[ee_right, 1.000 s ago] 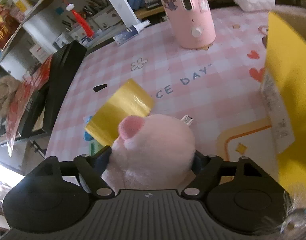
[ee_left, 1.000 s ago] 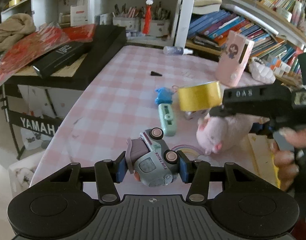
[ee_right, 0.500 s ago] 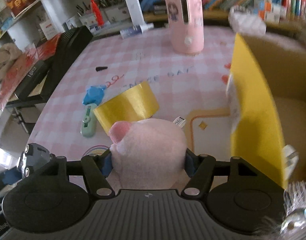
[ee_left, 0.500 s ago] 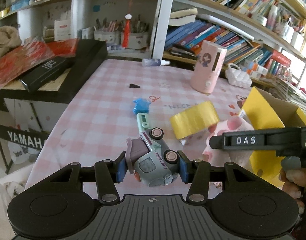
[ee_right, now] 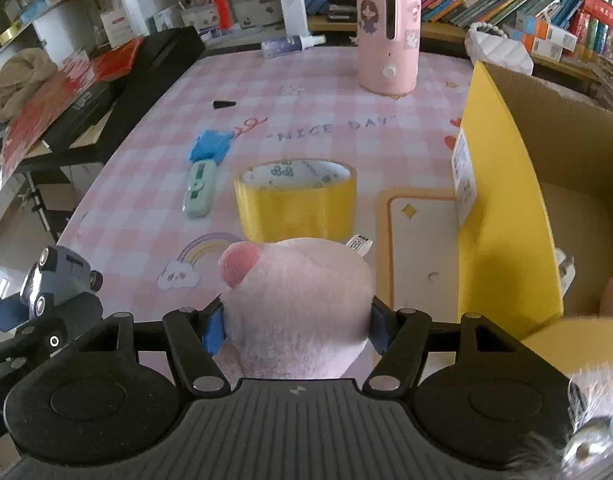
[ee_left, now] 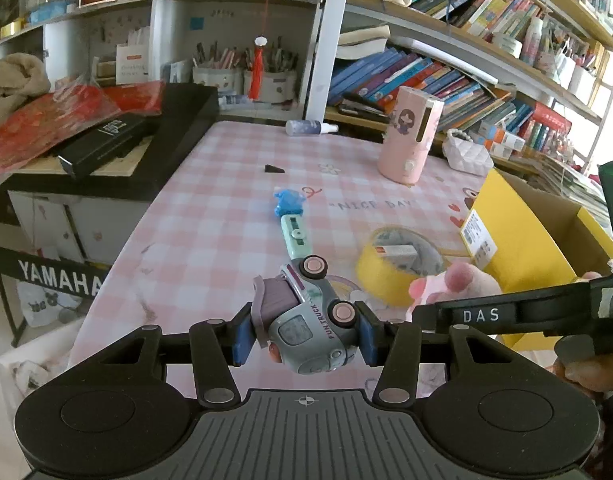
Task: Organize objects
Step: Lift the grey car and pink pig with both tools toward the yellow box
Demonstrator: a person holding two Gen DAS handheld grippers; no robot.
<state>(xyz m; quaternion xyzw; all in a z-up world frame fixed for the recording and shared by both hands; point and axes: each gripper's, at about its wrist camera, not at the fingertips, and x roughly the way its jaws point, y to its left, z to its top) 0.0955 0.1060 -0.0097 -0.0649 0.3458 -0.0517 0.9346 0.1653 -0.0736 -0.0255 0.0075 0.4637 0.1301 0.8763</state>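
My left gripper point(ee_left: 304, 334) is shut on a grey-blue toy truck point(ee_left: 306, 320) and holds it above the near edge of the pink checked table point(ee_left: 210, 224). My right gripper point(ee_right: 296, 330) is shut on a pink plush toy point(ee_right: 302, 304), also held above the table; the plush also shows in the left wrist view point(ee_left: 454, 286). The toy truck shows at the left in the right wrist view point(ee_right: 58, 280). A yellow tape roll point(ee_right: 296, 196) lies flat on the table just beyond the plush. An open yellow cardboard box point(ee_right: 506, 184) stands at the right.
A mint-green gadget point(ee_right: 199, 193) and a blue toy point(ee_right: 210, 146) lie left of the tape. A pink canister point(ee_right: 388, 32), a small black wedge point(ee_right: 224, 104) and a spray bottle point(ee_right: 290, 45) stand farther back. Bookshelves line the back; a black keyboard point(ee_left: 166, 136) flanks the left.
Both grippers have risen and pulled back with their toys. The tape roll, lifted and tilted before, now lies flat on the table.
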